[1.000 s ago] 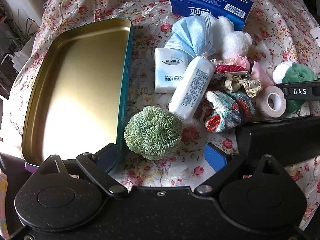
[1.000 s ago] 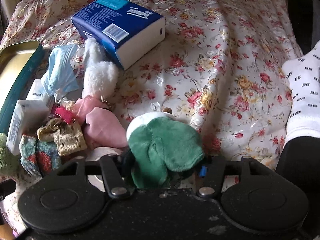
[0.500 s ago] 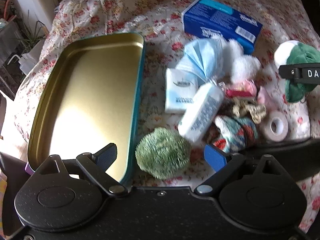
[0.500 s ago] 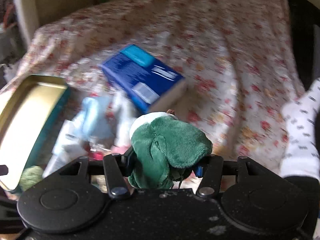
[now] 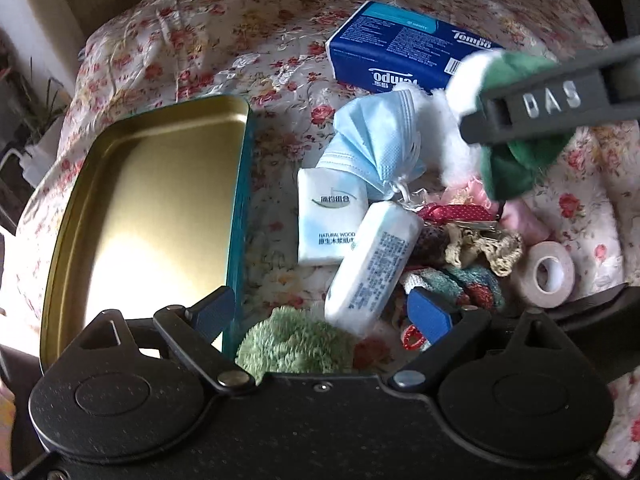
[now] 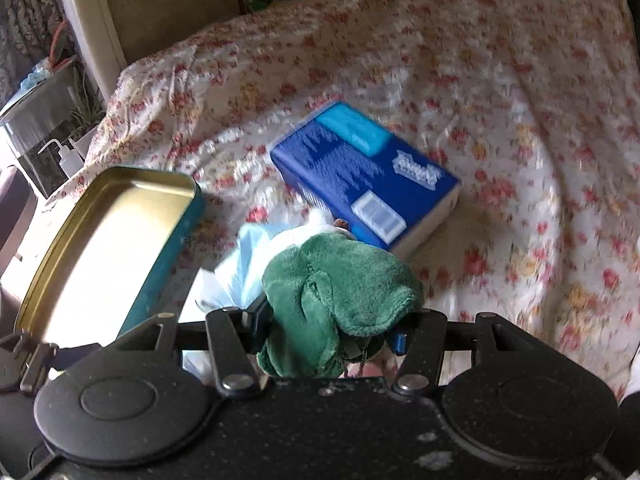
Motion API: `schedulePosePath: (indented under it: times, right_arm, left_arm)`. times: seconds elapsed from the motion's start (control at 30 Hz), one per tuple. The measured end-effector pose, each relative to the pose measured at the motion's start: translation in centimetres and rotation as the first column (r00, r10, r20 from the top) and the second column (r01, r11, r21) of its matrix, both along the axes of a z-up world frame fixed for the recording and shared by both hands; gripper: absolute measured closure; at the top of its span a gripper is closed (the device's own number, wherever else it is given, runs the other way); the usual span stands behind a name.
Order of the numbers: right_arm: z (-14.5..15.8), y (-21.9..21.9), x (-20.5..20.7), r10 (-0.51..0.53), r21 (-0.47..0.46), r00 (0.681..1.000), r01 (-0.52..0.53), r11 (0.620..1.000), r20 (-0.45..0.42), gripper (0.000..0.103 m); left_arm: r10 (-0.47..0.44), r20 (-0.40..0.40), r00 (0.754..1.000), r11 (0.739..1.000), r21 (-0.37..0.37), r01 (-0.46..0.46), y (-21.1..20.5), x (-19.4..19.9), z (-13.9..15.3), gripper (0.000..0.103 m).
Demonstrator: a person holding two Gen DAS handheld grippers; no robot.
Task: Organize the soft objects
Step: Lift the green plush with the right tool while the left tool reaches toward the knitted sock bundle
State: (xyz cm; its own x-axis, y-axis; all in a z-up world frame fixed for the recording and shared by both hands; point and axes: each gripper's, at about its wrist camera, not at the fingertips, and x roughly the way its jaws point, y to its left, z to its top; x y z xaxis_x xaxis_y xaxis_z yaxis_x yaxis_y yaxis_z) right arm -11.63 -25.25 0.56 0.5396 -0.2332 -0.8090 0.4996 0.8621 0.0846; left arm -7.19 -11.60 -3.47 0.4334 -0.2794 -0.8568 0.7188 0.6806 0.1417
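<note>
My right gripper (image 6: 328, 326) is shut on a green and white plush toy (image 6: 340, 288) and holds it in the air above the pile of soft things; the toy (image 5: 516, 160) and gripper show at the upper right of the left wrist view. My left gripper (image 5: 320, 312) is open and empty, low over a green fuzzy ball (image 5: 296, 344). An empty gold tin tray (image 5: 152, 216) with teal walls lies at the left, also in the right wrist view (image 6: 100, 248). A blue face mask (image 5: 380, 140), tissue packs (image 5: 332, 220) and a knitted sock (image 5: 460, 284) lie in the pile.
A blue Tempo tissue box (image 5: 400, 60) lies at the back, also in the right wrist view (image 6: 360, 176). A tape roll (image 5: 548, 274), crocheted piece (image 5: 488, 248) and pink cloth (image 5: 520, 220) lie at the right. A floral cloth (image 6: 500, 80) covers the surface.
My right gripper has lifted the green plush toy off the cloth and carried it up and leftward, towards the tray. My left gripper has drawn back a little over the green ball.
</note>
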Motion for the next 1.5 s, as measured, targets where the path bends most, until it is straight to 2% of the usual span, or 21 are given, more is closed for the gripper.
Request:
schedulePosePath:
  times: [0.1,0.17,0.23,0.33,0.4,0.5,0.57,0.73,0.83,0.9,1.0,1.1,1.23,1.4,1.5]
  right_arm:
    - [-1.1,-0.7,-0.7,-0.026,0.028,1.0,0.026,0.999,-0.007,0.049]
    - [-1.2,-1.0,-0.9,-0.039,0.036,0.999,0.039,0.999,0.0,0.049]
    - [-1.1,-1.2,-1.2,-0.048,0.037,0.999,0.047,0.998,0.013,0.049]
    - [-1.1,-1.5,-1.8,-0.053,0.028,0.998,0.052,0.998,0.029,0.049]
    - [-1.1,-1.7,-2.0,-0.057,0.03,0.998,0.056,0.998,0.034,0.049]
    - [-1.2,-1.8,-2.4,-0.061,0.038,0.997,0.059,0.998,0.038,0.049]
    - [-1.1,-1.8,-2.6,-0.062,0.038,0.997,0.06,0.997,0.041,0.049]
    - [-1.1,-1.5,-2.7,-0.054,0.035,0.997,0.053,0.998,0.048,0.049]
    - [-1.1,-1.5,-2.8,-0.05,0.036,0.998,0.049,0.998,0.049,0.049]
    - [-1.2,-1.5,-2.8,-0.051,0.036,0.998,0.049,0.998,0.049,0.048]
    - [-1.1,-1.6,-3.0,-0.051,0.032,0.997,0.049,0.998,0.051,0.048]
    - [-1.1,-1.7,-3.3,-0.06,0.022,0.997,0.059,0.998,0.055,0.048]
    - [-1.0,-2.1,-3.6,-0.08,0.023,0.995,0.078,0.997,0.064,0.048]
    - [-1.0,-2.0,-3.6,-0.079,0.019,0.995,0.078,0.997,0.067,0.048]
    - [-1.0,-1.9,-3.6,-0.076,0.014,0.995,0.076,0.997,0.065,0.048]
  left_arm:
    - [0.016,-0.011,1.0,1.0,0.011,-0.015,-0.8,0.8,-0.3,0.028]
    - [0.048,-0.046,0.998,0.999,-0.005,-0.048,-1.0,1.9,-0.4,0.03]
    - [0.081,-0.043,0.996,0.997,-0.014,-0.082,-1.1,2.9,-0.1,0.036]
    - [0.136,-0.035,0.99,0.99,-0.026,-0.137,-0.9,4.2,0.4,0.042]
    - [0.161,-0.059,0.985,0.986,-0.038,-0.163,-0.5,5.0,0.5,0.044]
    - [0.157,-0.098,0.983,0.986,-0.035,-0.161,-0.5,5.4,-0.1,0.042]
    - [0.146,-0.081,0.986,0.989,-0.026,-0.148,-0.7,5.0,-0.2,0.041]
    - [0.127,-0.076,0.989,0.992,-0.015,-0.129,-1.2,4.2,-0.4,0.027]
    - [0.074,-0.083,0.994,0.997,-0.018,-0.076,-1.7,3.4,-0.5,0.023]
    - [0.047,-0.1,0.994,0.999,-0.016,-0.049,-2.0,3.0,-0.7,0.023]
    - [0.039,-0.078,0.996,0.999,0.007,-0.039,-2.3,2.4,-0.9,0.023]
    - [0.047,-0.073,0.996,0.997,-0.052,-0.051,-1.6,1.6,0.4,0.024]
    - [-0.018,-0.052,0.999,0.993,-0.113,0.012,-1.0,-0.5,1.8,0.023]
    - [-0.117,-0.092,0.989,0.989,-0.101,0.107,-2.4,-3.0,0.8,0.021]
    - [-0.135,-0.087,0.987,0.989,-0.073,0.129,-3.4,-3.8,0.0,0.021]
